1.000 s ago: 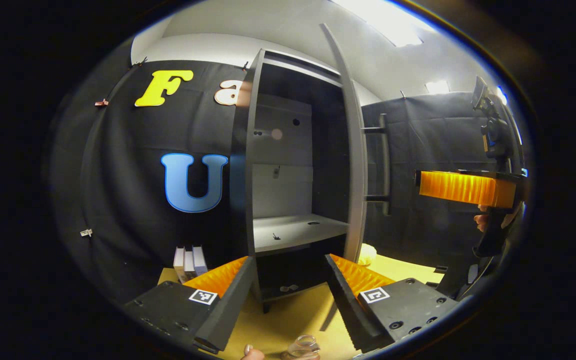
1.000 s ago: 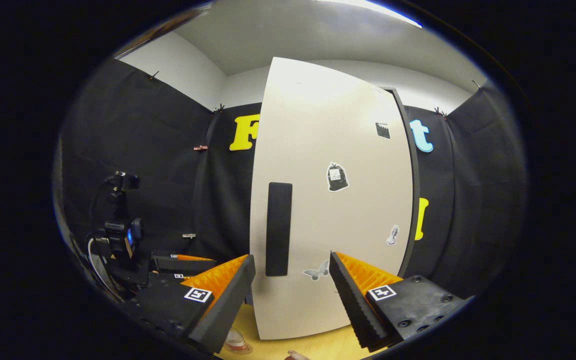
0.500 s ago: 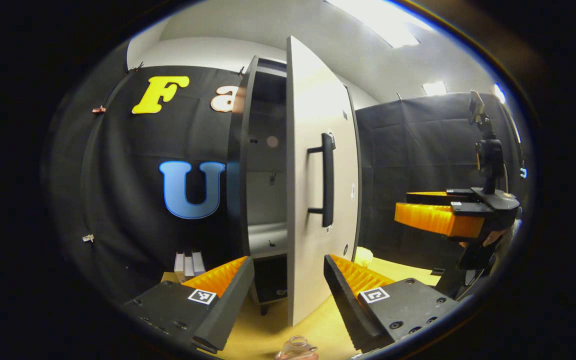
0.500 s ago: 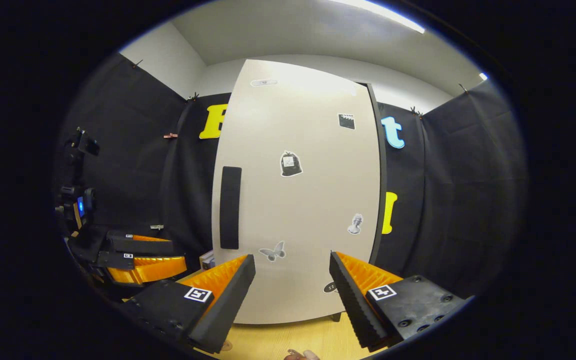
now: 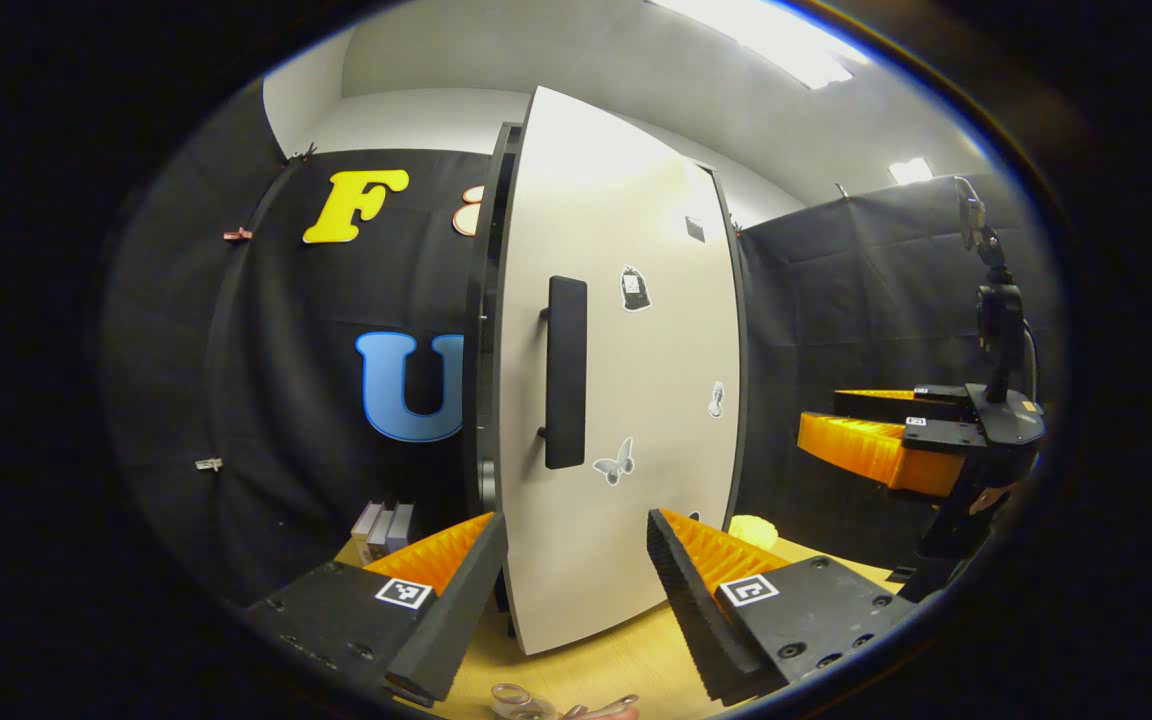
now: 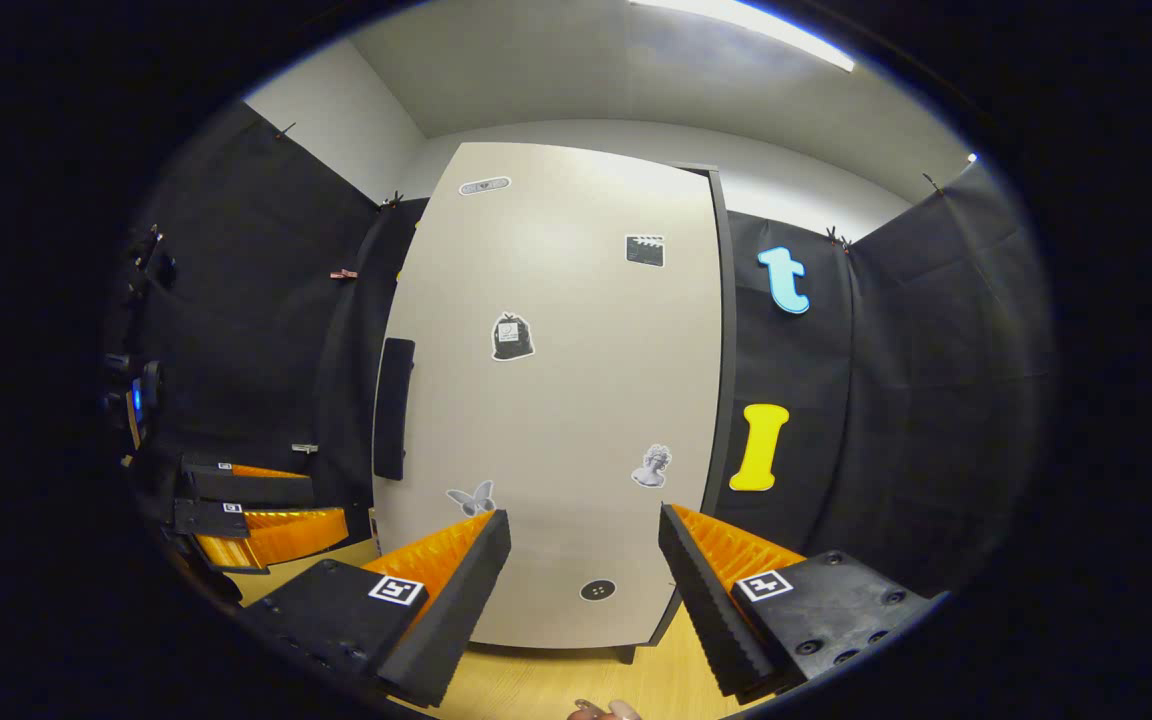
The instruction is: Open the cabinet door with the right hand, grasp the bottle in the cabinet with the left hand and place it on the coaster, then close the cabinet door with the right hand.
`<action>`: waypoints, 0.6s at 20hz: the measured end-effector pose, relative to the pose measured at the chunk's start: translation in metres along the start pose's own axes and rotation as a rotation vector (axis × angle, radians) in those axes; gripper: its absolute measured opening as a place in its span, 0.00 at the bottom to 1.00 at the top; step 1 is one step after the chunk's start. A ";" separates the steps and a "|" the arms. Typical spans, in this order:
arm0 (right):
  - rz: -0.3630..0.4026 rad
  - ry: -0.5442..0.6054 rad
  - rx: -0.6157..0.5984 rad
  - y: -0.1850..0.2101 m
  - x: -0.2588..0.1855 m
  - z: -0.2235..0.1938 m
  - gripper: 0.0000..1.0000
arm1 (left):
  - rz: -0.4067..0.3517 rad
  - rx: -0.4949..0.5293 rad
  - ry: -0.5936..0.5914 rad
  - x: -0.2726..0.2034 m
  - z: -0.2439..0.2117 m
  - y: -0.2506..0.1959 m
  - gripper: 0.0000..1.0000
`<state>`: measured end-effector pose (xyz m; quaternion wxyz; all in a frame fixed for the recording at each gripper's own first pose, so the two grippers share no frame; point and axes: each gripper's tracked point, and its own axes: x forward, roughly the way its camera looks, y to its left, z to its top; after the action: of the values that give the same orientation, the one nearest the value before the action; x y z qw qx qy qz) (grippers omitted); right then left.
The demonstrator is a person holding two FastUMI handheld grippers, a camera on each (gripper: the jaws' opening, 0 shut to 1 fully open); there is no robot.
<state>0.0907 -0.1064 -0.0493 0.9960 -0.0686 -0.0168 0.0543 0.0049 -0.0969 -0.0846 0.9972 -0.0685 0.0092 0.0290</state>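
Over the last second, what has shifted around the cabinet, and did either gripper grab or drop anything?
The cabinet door swung from wide open to nearly shut; a thin dark gap remains along its handle edge in the left gripper view. The right gripper followed it in, now facing the door front. Nothing was grabbed or released. Both grippers, left gripper included, stayed open and empty.

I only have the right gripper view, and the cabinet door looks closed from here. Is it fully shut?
Observer: Not quite. In the left gripper view the cabinet door stands slightly ajar, with a dark gap between its free edge and the cabinet frame.
Operator: Is anything next to the cabinet that I can't see?
Observer: Yes, a pale yellow object sits on the table, to the right of the door in the left gripper view.
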 end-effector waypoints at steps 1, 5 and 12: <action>0.001 0.009 0.007 -0.006 0.001 -0.003 0.97 | 0.008 0.000 -0.004 0.001 0.003 -0.004 0.89; 0.027 0.039 0.049 -0.006 0.002 -0.012 0.98 | 0.021 0.028 -0.014 0.005 0.010 -0.013 0.89; -0.002 0.035 -0.005 -0.006 0.005 -0.017 0.98 | 0.003 0.054 -0.021 0.015 0.013 -0.013 0.89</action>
<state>0.0968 -0.1139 -0.0650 0.9960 -0.0722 0.0003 0.0518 0.0210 -0.1068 -0.0703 0.9987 -0.0412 -0.0002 0.0308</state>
